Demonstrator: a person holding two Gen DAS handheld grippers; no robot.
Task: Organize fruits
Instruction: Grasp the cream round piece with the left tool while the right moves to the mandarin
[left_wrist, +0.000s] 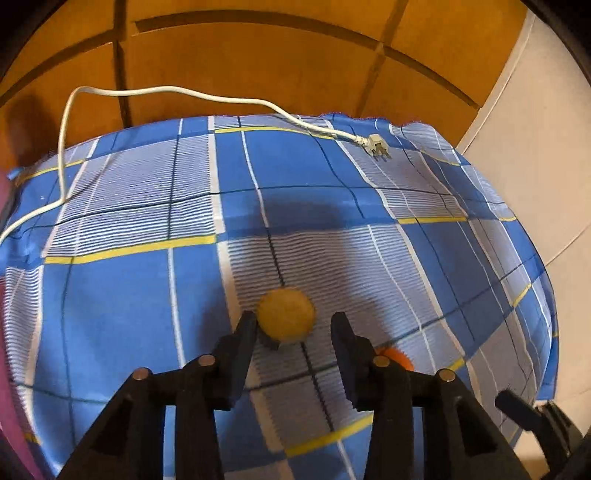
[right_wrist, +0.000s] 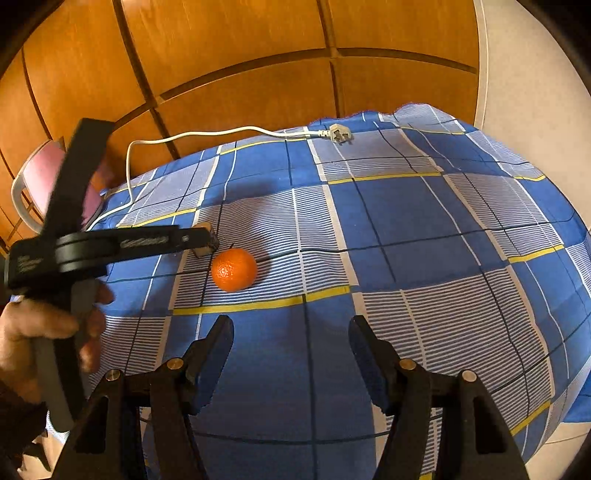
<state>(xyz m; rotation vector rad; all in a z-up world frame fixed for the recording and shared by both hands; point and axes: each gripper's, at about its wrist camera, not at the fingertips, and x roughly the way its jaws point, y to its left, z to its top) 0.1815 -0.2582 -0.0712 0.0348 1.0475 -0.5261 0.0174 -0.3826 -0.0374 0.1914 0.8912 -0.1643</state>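
Resting between the left gripper's (left_wrist: 293, 319) parted jaws, a small round yellow fruit (left_wrist: 286, 314) is seen on the blue checked cloth (left_wrist: 122, 295), touching 1 finger only and not clamped. A round, dimpled orange fruit (right_wrist: 234, 269) lies just beside it. The right gripper (right_wrist: 291, 325) is held open and empty, tilted downward. A hand (right_wrist: 40, 332) grasps the left gripper's handle.
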